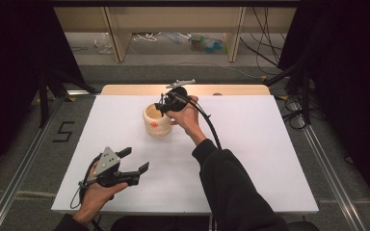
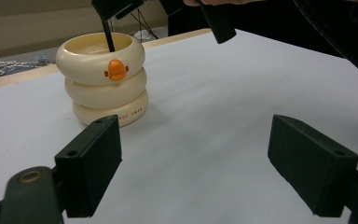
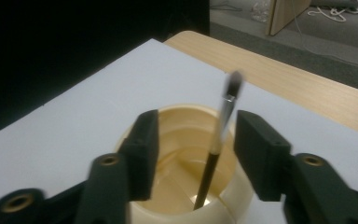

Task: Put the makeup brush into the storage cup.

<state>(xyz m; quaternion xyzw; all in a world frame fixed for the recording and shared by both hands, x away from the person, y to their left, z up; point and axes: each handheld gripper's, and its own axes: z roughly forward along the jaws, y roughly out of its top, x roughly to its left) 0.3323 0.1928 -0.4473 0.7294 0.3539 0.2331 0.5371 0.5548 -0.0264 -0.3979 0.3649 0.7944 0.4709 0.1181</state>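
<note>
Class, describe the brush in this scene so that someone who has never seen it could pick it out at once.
Start at the white table; toward its far edge stands a cream holder shaped like three stacked rings, with a small orange duck bill on the top ring. Standing inside it, between the open jaws of the right gripper, is the brush: thin, with a dark handle, silver ferrule and dark bristle tip pointing up.

I see the cream holder (image 2: pixel 103 79) as smooth, glossy plastic, three rounded rings with an orange plastic beak on the top one. In it stands a brush (image 3: pixel 217 140) with a dark shiny handle, a bright metal ferrule and soft dark bristles. The white table cover (image 1: pixel 250 159) looks matt and even, like foam board or paper. At its far edge pale wood (image 1: pixel 231 89) shows, with fine grain. My right gripper (image 3: pixel 193 144) has matt black jaws, with brass-coloured metal rivets.
</note>
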